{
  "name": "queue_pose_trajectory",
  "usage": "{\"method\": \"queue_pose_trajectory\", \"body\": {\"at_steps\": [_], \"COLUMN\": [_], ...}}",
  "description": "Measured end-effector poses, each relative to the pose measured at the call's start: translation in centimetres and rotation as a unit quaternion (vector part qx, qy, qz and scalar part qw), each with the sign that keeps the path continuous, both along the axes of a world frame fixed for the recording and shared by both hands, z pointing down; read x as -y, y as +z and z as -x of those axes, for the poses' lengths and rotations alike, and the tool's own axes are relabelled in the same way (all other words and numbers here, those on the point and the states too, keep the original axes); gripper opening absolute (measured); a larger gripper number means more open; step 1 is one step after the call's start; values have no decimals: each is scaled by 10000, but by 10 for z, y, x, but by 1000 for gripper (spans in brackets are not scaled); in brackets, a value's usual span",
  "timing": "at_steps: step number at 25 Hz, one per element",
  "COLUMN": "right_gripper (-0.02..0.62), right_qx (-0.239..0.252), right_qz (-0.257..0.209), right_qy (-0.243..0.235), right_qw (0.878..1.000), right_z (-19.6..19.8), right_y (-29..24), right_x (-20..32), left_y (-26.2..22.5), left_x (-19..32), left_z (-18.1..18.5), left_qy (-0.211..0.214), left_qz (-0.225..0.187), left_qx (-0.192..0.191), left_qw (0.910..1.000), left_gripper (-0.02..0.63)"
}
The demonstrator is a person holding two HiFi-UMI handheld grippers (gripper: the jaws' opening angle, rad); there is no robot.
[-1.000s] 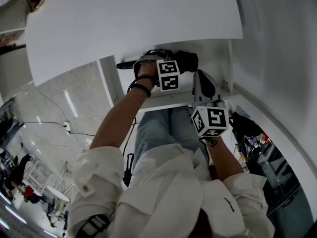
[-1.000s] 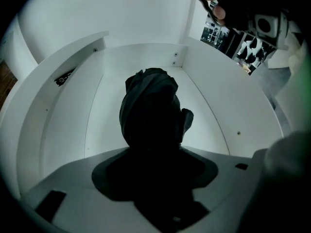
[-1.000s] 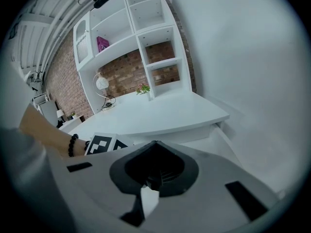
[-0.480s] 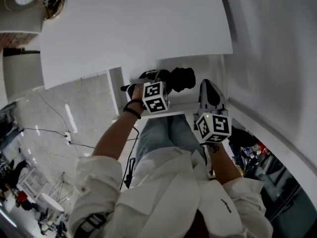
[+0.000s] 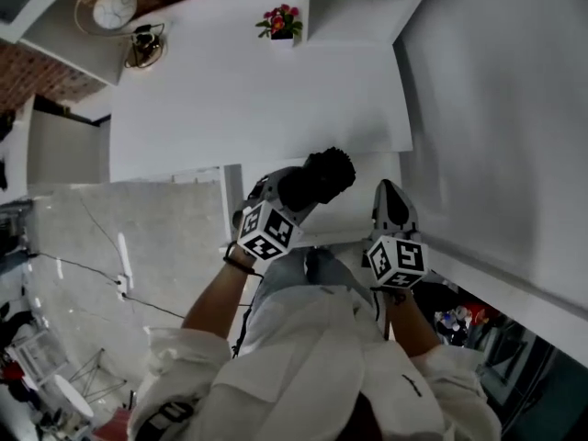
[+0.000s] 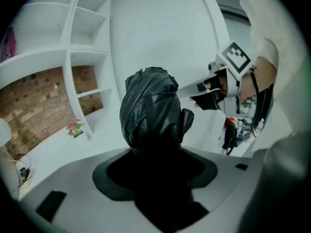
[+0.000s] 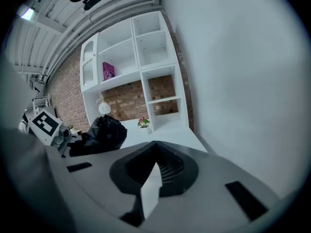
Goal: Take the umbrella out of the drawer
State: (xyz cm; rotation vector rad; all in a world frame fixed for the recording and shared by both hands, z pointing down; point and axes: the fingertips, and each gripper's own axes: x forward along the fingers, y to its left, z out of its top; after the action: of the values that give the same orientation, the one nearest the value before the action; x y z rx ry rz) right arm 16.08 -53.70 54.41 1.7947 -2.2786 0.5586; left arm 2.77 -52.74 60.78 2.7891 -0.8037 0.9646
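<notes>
My left gripper (image 6: 155,155) grips the folded black umbrella (image 6: 149,108); my right gripper (image 7: 154,152) is clenched on nothing

Umbrella in the left jaws, drawer below.

We note a black folded umbrella (image 6: 150,108), its canopy wrapped tight and crinkled. Its near end is clamped between the jaws of the left gripper (image 6: 155,152) and its bulk juts forward past the tips. The white drawer (image 5: 344,239) sits below the jaws, apart from the umbrella.
</notes>
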Motion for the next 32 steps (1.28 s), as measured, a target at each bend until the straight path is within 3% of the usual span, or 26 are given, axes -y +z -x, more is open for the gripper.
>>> {"method": "queue_pose_trajectory", "body": {"at_steps": [4, 9, 13, 17, 21, 26, 32], "right_gripper": [17, 17, 17, 17, 17, 17, 17], "right_qx": [9, -31, -244, -155, -167, -132, -124], "right_qz": [-347, -758, -1261, -1490, -1736, -1918, -1972], "right_qy": [-53, -204, -545, -573, -563, -462, -471], "right_qw": [9994, 9969, 9902, 9871, 9831, 9803, 9791], "right_z": [-3, -2, 10, 15, 11, 2, -4], "right_y": [-43, -89, -127, -158, -187, -203, -209], "right_x": [0, -3, 1, -5, -8, -12, -19], "left_y": [-67, -147, -206, -249, -278, -299, -300], "left_x": [8, 12, 11, -6, -16, -25, -31], "left_z": [25, 64, 94, 123, 144, 164, 173], "left_qy": [-686, -1299, -1691, -2129, -2392, -2581, -2731], "left_qz": [-374, -1006, -1613, -1929, -2223, -2538, -2597], "left_qx": [-696, -1342, -1860, -2395, -2567, -2626, -2638], "left_qw": [9945, 9772, 9544, 9274, 9097, 8944, 8879], "left_gripper": [272, 272, 272, 272, 272, 272, 272]}}
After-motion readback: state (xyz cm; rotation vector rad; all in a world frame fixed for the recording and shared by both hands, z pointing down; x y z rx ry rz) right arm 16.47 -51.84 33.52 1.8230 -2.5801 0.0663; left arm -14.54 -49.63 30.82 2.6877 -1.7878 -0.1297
